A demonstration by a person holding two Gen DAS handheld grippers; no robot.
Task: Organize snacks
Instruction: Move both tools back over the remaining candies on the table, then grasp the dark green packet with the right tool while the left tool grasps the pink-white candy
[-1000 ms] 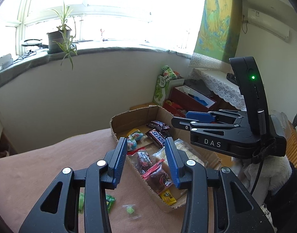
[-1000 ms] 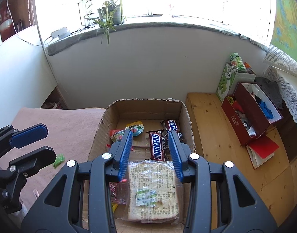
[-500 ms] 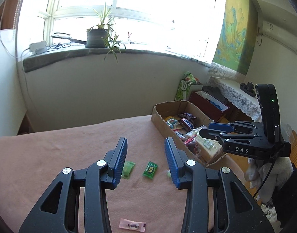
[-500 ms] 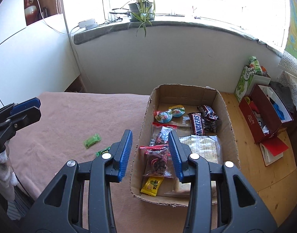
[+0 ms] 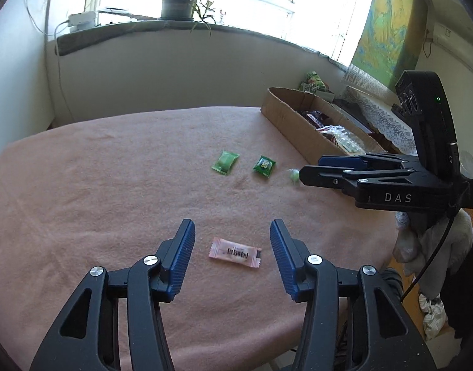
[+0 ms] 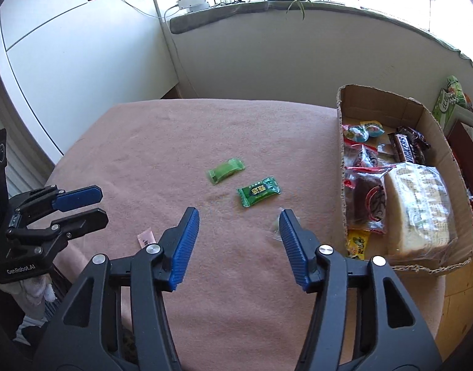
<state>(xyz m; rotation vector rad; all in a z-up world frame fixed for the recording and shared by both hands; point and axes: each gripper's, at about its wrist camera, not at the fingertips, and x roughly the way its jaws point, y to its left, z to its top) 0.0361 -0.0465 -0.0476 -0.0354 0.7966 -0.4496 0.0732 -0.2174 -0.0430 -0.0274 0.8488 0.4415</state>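
A pink candy wrapper lies on the pink cloth between the fingers of my open, empty left gripper. Further off lie a light green candy, a dark green candy and a small clear-wrapped green sweet. My right gripper is open and empty, its right finger beside the small sweet. A cardboard box holds several snacks, with Snickers bars and a bread pack.
The cloth-covered table ends at a white wall and windowsill with a potted plant. A wooden bench with a red box and a green carton stands right of the cardboard box.
Both grippers pulled back and swung left, away from the box and over the cloth. Both have opened wider. The pink wrapper now lies between my left fingers.
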